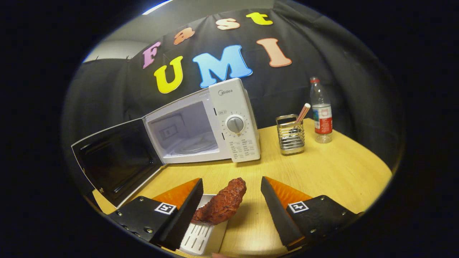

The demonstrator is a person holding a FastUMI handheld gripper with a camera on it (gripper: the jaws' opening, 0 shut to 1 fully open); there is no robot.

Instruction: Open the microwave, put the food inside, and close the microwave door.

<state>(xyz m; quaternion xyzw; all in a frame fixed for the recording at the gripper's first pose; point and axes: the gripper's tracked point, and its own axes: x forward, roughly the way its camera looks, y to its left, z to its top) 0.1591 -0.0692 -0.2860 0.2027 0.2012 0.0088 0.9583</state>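
A white microwave (215, 123) stands on the wooden table (333, 172), beyond my fingers. Its door (116, 161) is swung wide open to the left, and the cavity with its glass turntable (195, 146) is bare. A reddish-brown piece of food (221, 205) lies partly on a white slotted tray (200, 233), between my fingers and closer to the left one. My gripper (231, 188) is open, and its fingers stand wide apart on either side of the food without pressing it.
A wire utensil holder (290, 135) with a striped stick stands to the right of the microwave. A clear water bottle (321, 113) with a red label stands further right, near the table's back edge.
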